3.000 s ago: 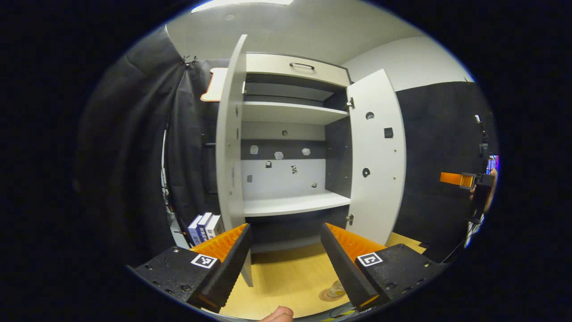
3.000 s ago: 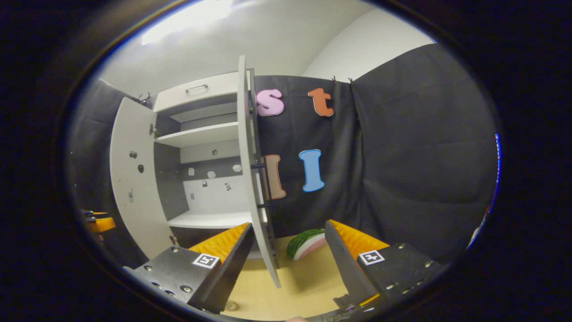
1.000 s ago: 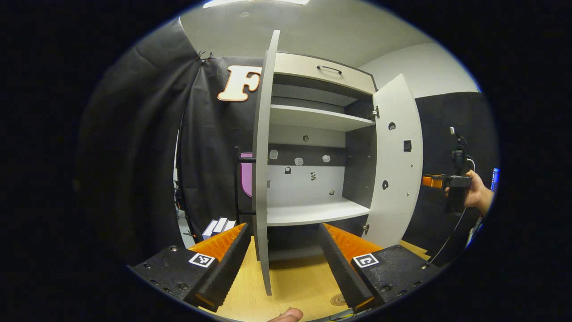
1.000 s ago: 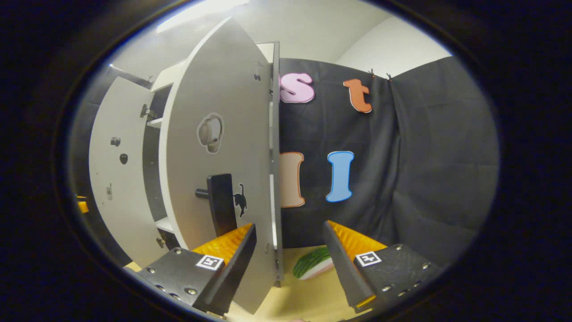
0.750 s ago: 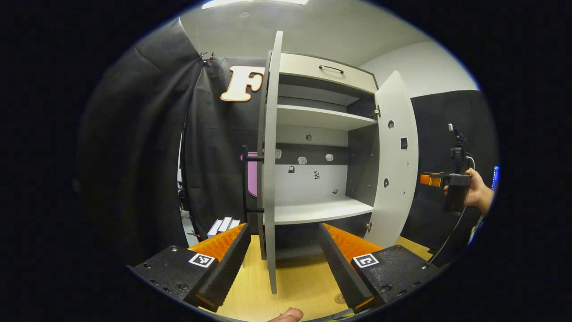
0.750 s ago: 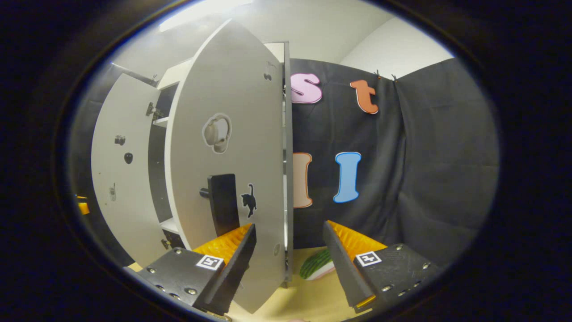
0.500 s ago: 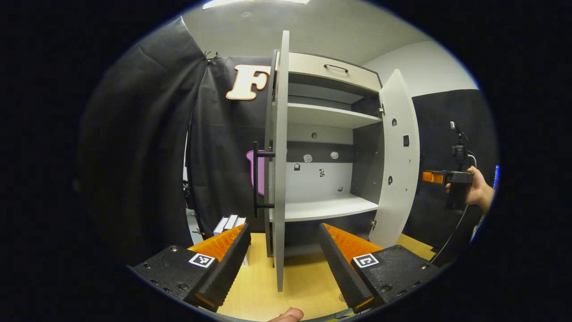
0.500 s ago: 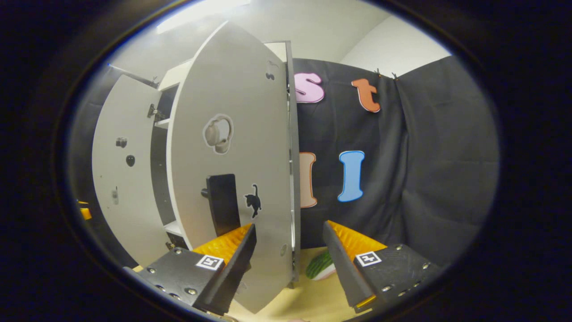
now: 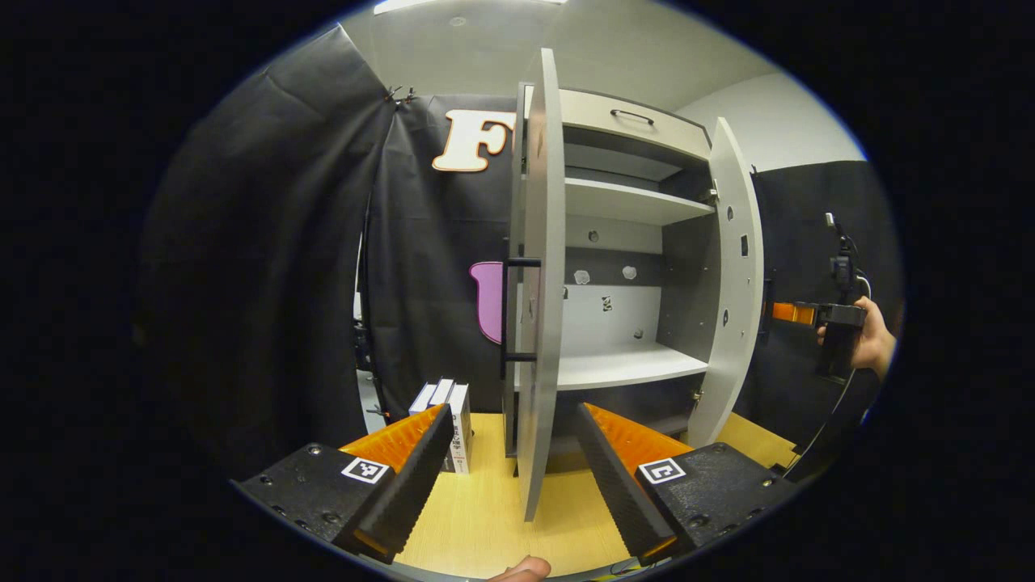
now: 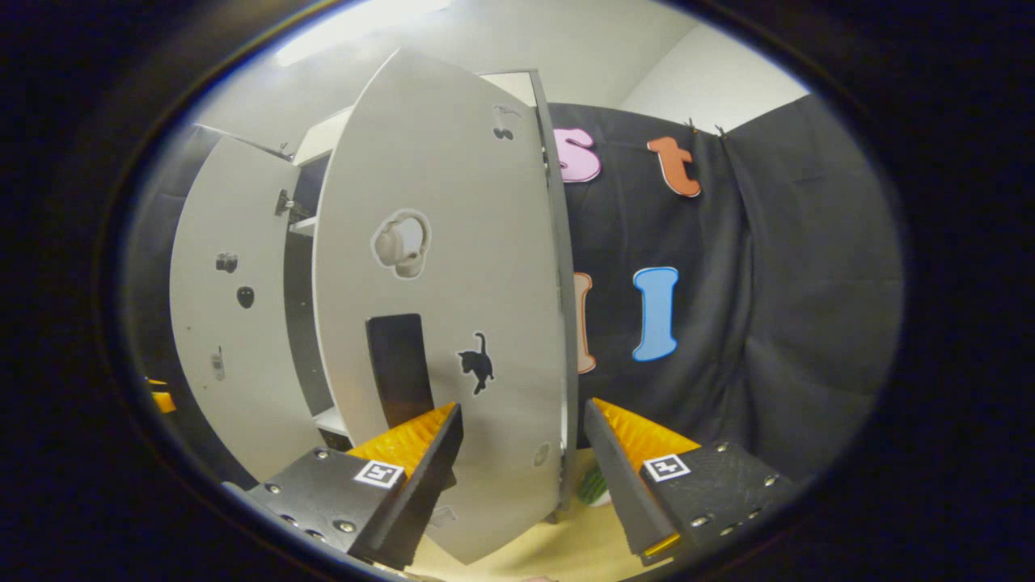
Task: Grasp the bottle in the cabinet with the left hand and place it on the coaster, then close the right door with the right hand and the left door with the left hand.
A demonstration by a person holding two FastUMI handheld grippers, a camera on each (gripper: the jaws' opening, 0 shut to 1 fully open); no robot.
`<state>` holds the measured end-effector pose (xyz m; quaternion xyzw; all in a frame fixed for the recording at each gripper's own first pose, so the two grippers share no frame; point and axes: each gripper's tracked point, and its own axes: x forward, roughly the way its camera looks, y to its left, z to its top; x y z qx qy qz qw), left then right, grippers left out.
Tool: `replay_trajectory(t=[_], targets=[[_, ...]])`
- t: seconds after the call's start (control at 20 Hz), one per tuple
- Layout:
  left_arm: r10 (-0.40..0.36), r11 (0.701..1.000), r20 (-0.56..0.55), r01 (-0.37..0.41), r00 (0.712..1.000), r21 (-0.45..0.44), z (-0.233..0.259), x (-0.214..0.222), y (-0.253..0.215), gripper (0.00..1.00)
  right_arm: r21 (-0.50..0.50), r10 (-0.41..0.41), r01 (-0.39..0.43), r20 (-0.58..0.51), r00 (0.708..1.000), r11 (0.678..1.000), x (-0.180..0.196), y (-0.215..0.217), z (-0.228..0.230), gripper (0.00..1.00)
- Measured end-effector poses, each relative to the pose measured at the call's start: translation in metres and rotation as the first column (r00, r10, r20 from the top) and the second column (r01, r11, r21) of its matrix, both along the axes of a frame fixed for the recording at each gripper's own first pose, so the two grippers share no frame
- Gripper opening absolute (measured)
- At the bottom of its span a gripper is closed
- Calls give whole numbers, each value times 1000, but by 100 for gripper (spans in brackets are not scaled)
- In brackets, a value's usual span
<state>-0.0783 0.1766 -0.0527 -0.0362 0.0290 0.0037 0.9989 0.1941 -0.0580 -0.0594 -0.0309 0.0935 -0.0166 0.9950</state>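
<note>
The grey cabinet (image 9: 623, 368) stands on the wooden table with bare shelves. Its left door (image 9: 543, 242) faces me edge-on in the left gripper view, its black handle (image 9: 507, 307) on the outer side. My left gripper (image 9: 509, 477) is open in front of that door's lower edge, holding nothing. The right door (image 10: 453, 202) is swung partway in. My right gripper (image 10: 521, 477) is open at its outer face, one finger (image 10: 428, 453) just under the black handle (image 10: 394, 364). From the left gripper view, the right gripper (image 9: 780, 311) sits behind the right door (image 9: 737, 323), held by a hand (image 9: 873, 339).
A few white books (image 9: 445, 408) stand on the table (image 9: 485, 517) left of the cabinet. A watermelon-slice toy (image 10: 594, 487) peeks out behind the right door's edge. Black cloth walls close in on both sides. The left door's inner face (image 10: 234, 364) is at the left.
The right door has swung further toward the cabinet with my right gripper following it. My left gripper has moved left round the left door, so its outer handle now shows.
</note>
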Motion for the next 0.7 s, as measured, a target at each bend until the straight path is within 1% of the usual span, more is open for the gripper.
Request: replay_trajectory(t=[0.05, 0.1, 0.15, 0.2, 0.25, 0.35, 0.4, 0.45, 0.5, 0.55, 0.65, 0.7], targets=[[6, 1000, -3, -6, 1000, 3, -2, 0, 4, 93, 13, 16, -16, 5, 1000, 1000, -1, 7, 1, 93], [9, 1000, -2, -9, 1000, 9, -3, -1, 7, 96, 19, 20, -20, 6, 1000, 1000, 0, 11, 1, 93], [14, 1000, 0, -14, 1000, 19, -4, -1, 11, 93, 19, 19, -19, 7, 1000, 1000, -1, 13, 2, 93], [24, 999, 0, -24, 1000, 32, -5, -2, 16, 96, 19, 21, -21, 7, 1000, 1000, -2, 16, 3, 92], [36, 999, -2, -35, 999, 40, -6, -1, 23, 92, 21, 25, -25, 6, 1000, 999, -5, 20, 3, 92], [54, 998, -3, -54, 999, 33, -6, 0, 33, 93, 36, 35, -35, 11, 999, 999, -14, 27, 7, 92], [59, 998, -4, -59, 998, 24, -6, 1, 38, 96, 46, 40, -40, 13, 999, 998, -21, 31, 10, 92], [70, 997, -1, -70, 998, 14, -5, 5, 45, 93, 56, 38, -39, 16, 999, 998, -28, 32, 12, 87], [74, 997, 0, -74, 997, 12, -2, 9, 51, 93, 73, 40, -41, 16, 999, 996, -39, 33, 13, 87], [87, 996, 9, -87, 996, 14, -1, 11, 56, 96, 90, 45, -45, 10, 999, 995, -48, 36, 13, 92], [117, 993, 8, -117, 993, 31, 1, 22, 75, 96, 84, 58, -58, 6, 998, 995, -69, 39, 15, 92], [131, 991, 2, -131, 991, 36, 3, 28, 82, 92, 71, 63, -63, 8, 998, 996, -81, 40, 17, 92]])
